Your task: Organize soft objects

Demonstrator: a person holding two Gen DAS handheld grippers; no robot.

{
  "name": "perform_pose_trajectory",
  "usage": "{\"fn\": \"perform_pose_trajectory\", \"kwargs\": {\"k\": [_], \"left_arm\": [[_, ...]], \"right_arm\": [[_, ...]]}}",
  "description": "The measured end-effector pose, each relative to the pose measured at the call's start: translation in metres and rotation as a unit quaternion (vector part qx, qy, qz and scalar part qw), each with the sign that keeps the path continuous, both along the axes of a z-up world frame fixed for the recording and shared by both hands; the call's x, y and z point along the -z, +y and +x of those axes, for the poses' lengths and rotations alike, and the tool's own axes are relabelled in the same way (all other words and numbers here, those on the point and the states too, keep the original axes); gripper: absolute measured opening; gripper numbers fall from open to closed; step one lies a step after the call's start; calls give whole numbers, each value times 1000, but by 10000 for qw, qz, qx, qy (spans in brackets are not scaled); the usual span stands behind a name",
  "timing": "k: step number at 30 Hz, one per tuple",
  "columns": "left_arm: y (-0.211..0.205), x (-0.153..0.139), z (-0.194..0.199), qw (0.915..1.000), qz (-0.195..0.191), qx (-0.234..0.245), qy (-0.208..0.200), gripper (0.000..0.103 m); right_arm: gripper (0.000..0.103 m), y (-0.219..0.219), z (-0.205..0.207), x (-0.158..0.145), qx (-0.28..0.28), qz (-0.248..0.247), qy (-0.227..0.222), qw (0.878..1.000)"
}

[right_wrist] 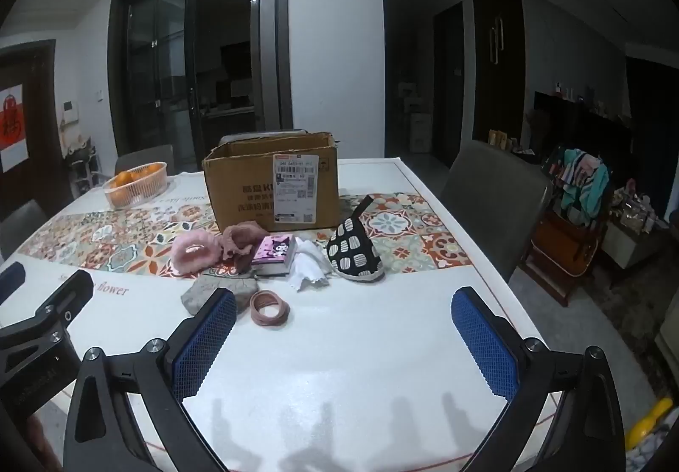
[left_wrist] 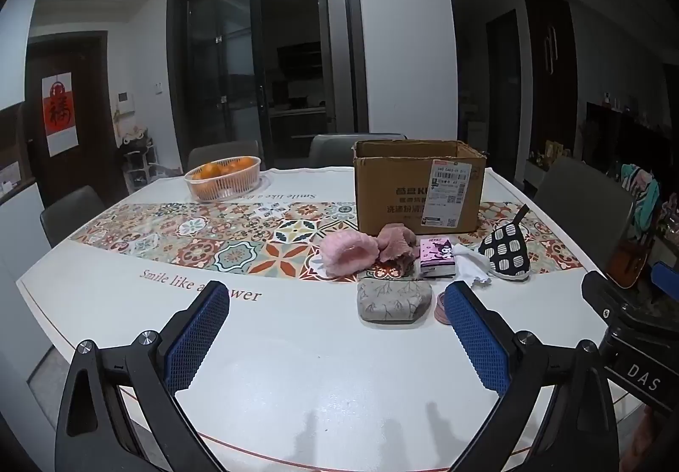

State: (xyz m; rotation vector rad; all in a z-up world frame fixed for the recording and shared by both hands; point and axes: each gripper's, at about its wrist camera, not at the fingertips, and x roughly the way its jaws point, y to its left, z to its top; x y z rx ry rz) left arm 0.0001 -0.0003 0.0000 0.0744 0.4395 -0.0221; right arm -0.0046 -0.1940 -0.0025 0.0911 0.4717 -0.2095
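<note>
An open cardboard box (left_wrist: pixel 418 185) (right_wrist: pixel 271 183) stands on the table. In front of it lie a fluffy pink scrunchie (left_wrist: pixel 348 253) (right_wrist: pixel 193 251), a dusty-pink scrunchie (left_wrist: pixel 397 243) (right_wrist: pixel 239 236), a purple tissue pack (left_wrist: pixel 437 257) (right_wrist: pixel 273 253), a white cloth (left_wrist: pixel 473 264) (right_wrist: pixel 310 262), a black-and-white patterned pouch (left_wrist: pixel 507 253) (right_wrist: pixel 354 253), a grey pouch (left_wrist: pixel 392 300) (right_wrist: pixel 208 293) and pink hair ties (right_wrist: pixel 269 306). My left gripper (left_wrist: pixel 335 327) and right gripper (right_wrist: pixel 343 332) are open and empty, held short of the pile.
A basket of oranges (left_wrist: pixel 223 177) (right_wrist: pixel 136 183) stands at the back left on the white table (left_wrist: pixel 297 366) with its patterned runner (left_wrist: pixel 203 234). Chairs (right_wrist: pixel 492 200) ring the table. The other gripper shows at each view's edge (left_wrist: pixel 628 327) (right_wrist: pixel 42 319).
</note>
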Motion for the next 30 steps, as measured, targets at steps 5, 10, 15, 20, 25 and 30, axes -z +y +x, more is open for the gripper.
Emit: {"fn": "perform_pose_trajectory", "kwargs": {"k": [5,10,15,20,25,30], "left_arm": [[-2,-1,0,10000,30,6,-28,103],[4,-6,-4,9999,0,65,-76,103],[2,-6,-6,9998,63,-10,-187,103],[4,-8,-7,9997,78,-30,-230,103],[4,-7,-7,9997,79,-45,-230,103],[3,-6,-7,9997,79,-46,-229,103]], "right_arm": [[103,-1,0,1,-3,-1,33,10000],[103,-1,0,2,-8,-8,56,10000],[103,-1,0,1,-7,-14,65,10000],[103,-1,1,0,-5,-15,72,10000],[103,1,-1,1,-5,-14,67,10000],[103,1,-1,1,-14,-23,58,10000]]}}
